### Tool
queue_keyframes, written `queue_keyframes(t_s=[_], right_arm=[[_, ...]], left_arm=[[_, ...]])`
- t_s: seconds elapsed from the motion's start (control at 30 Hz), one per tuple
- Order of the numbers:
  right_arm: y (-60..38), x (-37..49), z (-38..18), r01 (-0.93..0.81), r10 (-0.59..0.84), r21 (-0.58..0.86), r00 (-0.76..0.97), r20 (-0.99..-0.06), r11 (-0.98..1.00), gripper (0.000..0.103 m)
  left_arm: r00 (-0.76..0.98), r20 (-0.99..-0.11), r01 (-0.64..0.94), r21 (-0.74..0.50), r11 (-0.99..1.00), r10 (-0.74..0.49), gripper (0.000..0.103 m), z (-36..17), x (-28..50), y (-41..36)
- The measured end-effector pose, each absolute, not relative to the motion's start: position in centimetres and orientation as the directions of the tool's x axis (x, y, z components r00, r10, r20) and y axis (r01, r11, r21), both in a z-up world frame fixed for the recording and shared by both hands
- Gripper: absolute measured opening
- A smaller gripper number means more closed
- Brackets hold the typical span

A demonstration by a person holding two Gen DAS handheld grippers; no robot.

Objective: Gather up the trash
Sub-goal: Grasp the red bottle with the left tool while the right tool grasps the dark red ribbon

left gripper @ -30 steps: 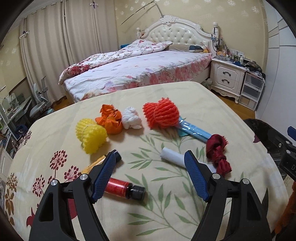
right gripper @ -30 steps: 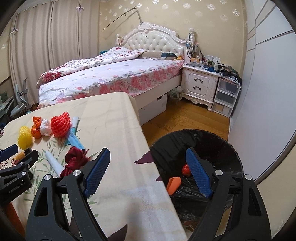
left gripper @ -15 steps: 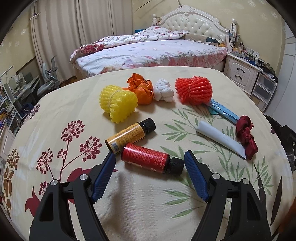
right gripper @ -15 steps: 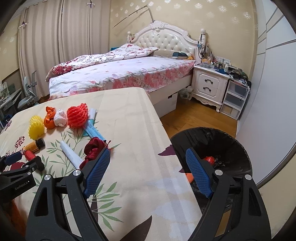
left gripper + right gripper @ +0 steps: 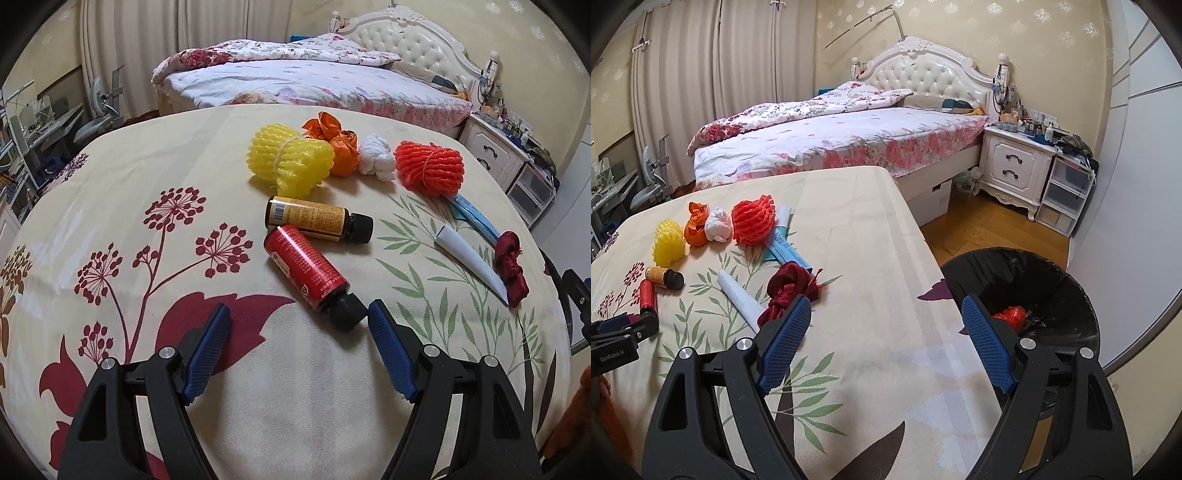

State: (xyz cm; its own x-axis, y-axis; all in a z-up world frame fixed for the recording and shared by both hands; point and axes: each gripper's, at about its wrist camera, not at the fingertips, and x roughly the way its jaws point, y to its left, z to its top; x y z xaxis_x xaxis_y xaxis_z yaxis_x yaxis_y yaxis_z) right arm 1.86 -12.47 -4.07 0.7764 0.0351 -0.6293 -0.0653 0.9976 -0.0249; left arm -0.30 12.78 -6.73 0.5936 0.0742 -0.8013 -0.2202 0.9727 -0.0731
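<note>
The left gripper (image 5: 298, 317) is being held with its jaws wide and nothing between the pads, tilted down over a cloth-covered table (image 5: 110, 206); the black cap of a red bottle (image 5: 308, 271) is lying just beside the tip of its right finger, though whether the two are touching cannot be told. The red bottle is being shown on its side, and a yellow-labelled bottle (image 5: 316, 219) is lying on its side just behind it, the two nearly touching at their bases. Farther back, a row of trash is being displayed: a yellow foam net (image 5: 291, 162), an orange crumpled wrapper (image 5: 334, 142), a white wad (image 5: 376, 157) and a red foam net (image 5: 430, 166), each close against the next. A blue packet (image 5: 474, 218) is being partly covered by the red foam net, and a white tube (image 5: 469, 264) is lying beside a dark red cloth knot (image 5: 511, 266) near the table's right edge. The right gripper (image 5: 882, 314) is likewise being held wide and empty, over the table's corner, with the dark red cloth knot just beyond its left finger. A black-lined trash bin (image 5: 1052, 280) is standing on the wooden floor beside the table, with a red scrap (image 5: 1010, 315) lying inside it.
</note>
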Motion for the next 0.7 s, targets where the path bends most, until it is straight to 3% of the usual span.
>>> queue_keyframes(t_s=[0.33, 0.5, 0.67, 0.7], right_arm=[[-11.3, 2.5, -4.7, -0.094, 0.063, -0.013, 0.757, -0.651, 0.995, 0.082], [-10.2, 2.9, -4.6, -0.116, 0.074, -0.022, 0.754, -0.652, 0.993, 0.082], [-8.9, 3.5, -4.7, -0.138, 0.086, -0.028, 0.747, -0.660, 0.990, 0.082], [-8.7, 3.5, -4.7, -0.141, 0.086, -0.030, 0.746, -0.660, 0.990, 0.082]], left_arm=[[0.595, -0.801, -0.252, -0.101, 0.963, 0.072, 0.077, -6.8, 1.5, 13.9], [0.603, -0.793, -0.240, -0.085, 0.967, 0.080, 0.061, -6.8, 1.3, 14.2], [0.616, -0.783, -0.208, -0.055, 0.977, 0.087, 0.032, -6.8, 0.9, 14.1], [0.619, -0.781, -0.199, -0.060, 0.978, 0.078, 0.031, -6.8, 0.8, 14.2]])
